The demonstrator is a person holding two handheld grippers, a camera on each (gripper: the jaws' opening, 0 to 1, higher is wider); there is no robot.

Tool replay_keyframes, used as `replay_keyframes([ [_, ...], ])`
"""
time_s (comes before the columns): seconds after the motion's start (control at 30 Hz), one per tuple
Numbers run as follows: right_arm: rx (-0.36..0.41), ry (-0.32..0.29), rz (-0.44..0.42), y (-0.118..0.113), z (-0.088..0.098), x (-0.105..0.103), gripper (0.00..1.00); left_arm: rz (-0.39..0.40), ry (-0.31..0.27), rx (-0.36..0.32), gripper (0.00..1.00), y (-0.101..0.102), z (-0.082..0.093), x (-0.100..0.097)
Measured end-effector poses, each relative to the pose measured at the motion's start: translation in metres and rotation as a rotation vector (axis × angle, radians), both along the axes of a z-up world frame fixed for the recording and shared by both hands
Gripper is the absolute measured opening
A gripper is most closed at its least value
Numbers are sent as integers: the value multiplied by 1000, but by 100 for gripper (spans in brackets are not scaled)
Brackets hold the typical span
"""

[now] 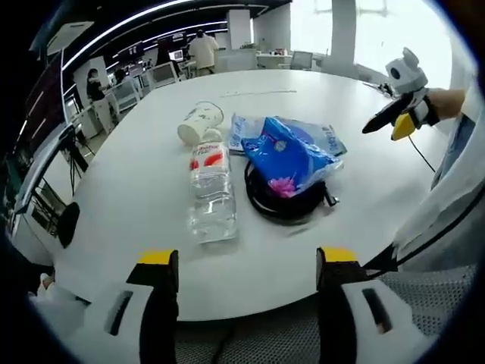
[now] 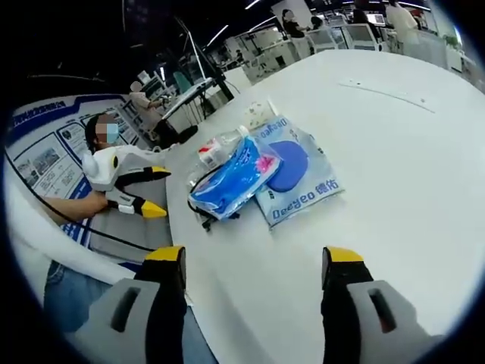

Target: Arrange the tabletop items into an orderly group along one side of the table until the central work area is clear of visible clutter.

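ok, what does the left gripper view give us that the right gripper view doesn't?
Left gripper view: the clear bottle lying full length, and the black cable coil under the blue bag.
Right gripper view: the Deeyeo lettering on the white pack, and poster boards beside the table.
Both: the white table, blue bag, pack and tipped paper cup, with each view catching the other open gripper.

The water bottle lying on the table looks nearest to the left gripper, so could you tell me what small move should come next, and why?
Probably ease the left gripper forward toward the water bottle. Its jaws stand open, short of the table edge, and hold nothing. The bottle lies on its side nearest them, beside the black cable coil under the blue bag, so it seems the easiest first pick.
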State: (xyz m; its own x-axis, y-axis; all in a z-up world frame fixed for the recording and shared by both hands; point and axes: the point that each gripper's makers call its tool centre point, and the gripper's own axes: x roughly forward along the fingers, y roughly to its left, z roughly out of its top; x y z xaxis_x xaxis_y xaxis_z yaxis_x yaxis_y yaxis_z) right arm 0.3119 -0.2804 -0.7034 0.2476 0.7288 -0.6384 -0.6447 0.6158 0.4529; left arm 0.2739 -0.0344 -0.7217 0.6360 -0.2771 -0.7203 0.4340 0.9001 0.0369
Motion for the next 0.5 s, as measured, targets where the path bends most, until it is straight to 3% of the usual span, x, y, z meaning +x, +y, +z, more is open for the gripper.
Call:
replay_keyframes([
  [0.13, -4, -2, -4, -1, -1, 2, 77, 11, -23, 13, 84, 3, 2, 3],
  [0.5, -5, -16, -17, -3, 4, 6, 77, 14, -29, 11, 84, 4, 3, 4],
])
